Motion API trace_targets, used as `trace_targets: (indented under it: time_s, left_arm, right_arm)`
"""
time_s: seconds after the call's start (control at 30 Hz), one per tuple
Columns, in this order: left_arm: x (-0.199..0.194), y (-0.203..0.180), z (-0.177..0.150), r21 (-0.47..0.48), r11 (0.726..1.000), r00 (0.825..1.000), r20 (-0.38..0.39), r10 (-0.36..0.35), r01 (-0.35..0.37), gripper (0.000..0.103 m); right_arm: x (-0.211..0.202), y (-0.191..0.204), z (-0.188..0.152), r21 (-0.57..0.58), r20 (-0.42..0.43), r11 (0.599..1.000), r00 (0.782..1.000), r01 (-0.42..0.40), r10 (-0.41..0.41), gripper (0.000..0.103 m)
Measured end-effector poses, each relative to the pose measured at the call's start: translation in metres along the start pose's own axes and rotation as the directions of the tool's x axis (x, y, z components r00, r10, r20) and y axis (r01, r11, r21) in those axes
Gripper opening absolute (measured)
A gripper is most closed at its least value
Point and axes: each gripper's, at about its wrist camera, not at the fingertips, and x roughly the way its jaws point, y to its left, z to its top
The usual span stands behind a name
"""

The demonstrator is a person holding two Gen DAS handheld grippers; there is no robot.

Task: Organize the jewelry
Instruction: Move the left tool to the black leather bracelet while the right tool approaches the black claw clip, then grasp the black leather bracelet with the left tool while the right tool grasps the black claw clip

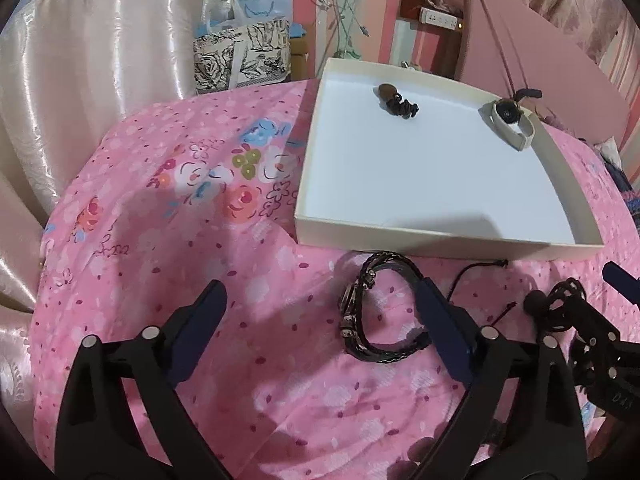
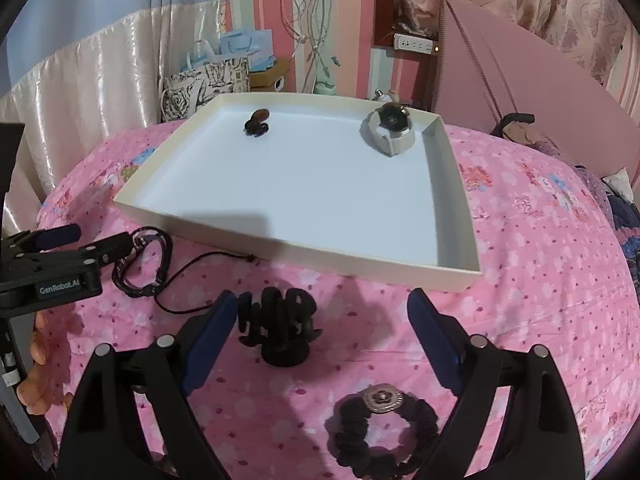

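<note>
A shallow white box (image 1: 420, 242) (image 2: 256, 240) lies on the pink floral bedspread. It holds a brown pendant on a black cord (image 1: 396, 100) (image 2: 258, 122) and a white-strapped watch (image 1: 508, 120) (image 2: 390, 130). In front of the box lies a black braided bracelet (image 1: 372, 312) (image 2: 140, 264). My left gripper (image 1: 320, 300) (image 2: 86, 242) stands open around it, with the right finger's tip over its rim. My right gripper (image 2: 324, 304) is open around a black hair claw (image 2: 280, 324) (image 1: 560, 304), close to its left finger. A black scrunchie with a metal button (image 2: 384, 432) lies nearer the camera.
A loose thin black cord (image 2: 200, 276) (image 1: 472, 276) trails between bracelet and claw. Behind the bed are a patterned gift bag (image 1: 240, 60), hanging cables (image 2: 312, 40), a power strip (image 2: 414, 44) and a leaning pink board (image 2: 520, 92). Satin curtain (image 1: 80, 80) hangs left. A person's fingers (image 2: 36, 360) show.
</note>
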Motion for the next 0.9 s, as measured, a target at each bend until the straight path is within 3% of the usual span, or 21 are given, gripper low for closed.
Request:
trace_targets:
  time_s: [0.2,0.47,0.57,0.67,0.73,0.8,0.9]
  left_arm:
    - [0.015,-0.001,-0.001,0.022,1.000,1.000,-0.026,0.010,-0.010,0.080]
    - [0.029,0.000,-0.001,0.030,1.000,0.999,-0.039,0.012,-0.011,0.073]
    - [0.029,0.000,0.000,0.029,1.000,0.999,-0.035,0.013,-0.012,0.072]
    - [0.029,0.001,-0.001,0.028,1.000,0.999,-0.032,0.012,-0.012,0.068]
    - [0.029,0.001,-0.001,0.029,1.000,0.999,-0.030,0.014,-0.013,0.067]
    - [0.028,0.000,-0.001,0.030,0.999,1.000,-0.029,0.013,-0.012,0.064]
    - [0.027,0.000,-0.001,0.034,0.999,1.000,-0.024,0.013,-0.012,0.059]
  right_arm:
    - [0.010,0.005,-0.004,-0.007,-0.010,1.000,1.000,0.002,-0.002,0.087]
    - [0.016,0.009,-0.007,-0.019,-0.013,1.000,1.000,-0.018,0.017,0.084]
    - [0.017,0.012,-0.008,-0.023,-0.017,0.999,0.999,-0.037,0.036,0.076]
    - [0.022,0.014,-0.010,-0.029,-0.044,0.998,0.998,-0.048,0.047,0.057]
    - [0.025,0.012,-0.011,-0.008,-0.053,0.997,0.996,-0.071,0.070,0.056]
    - [0.024,0.013,-0.011,-0.010,-0.047,0.997,0.996,-0.072,0.072,0.049]
    - [0.022,0.012,-0.011,-0.008,-0.037,0.998,0.997,-0.064,0.064,0.049]
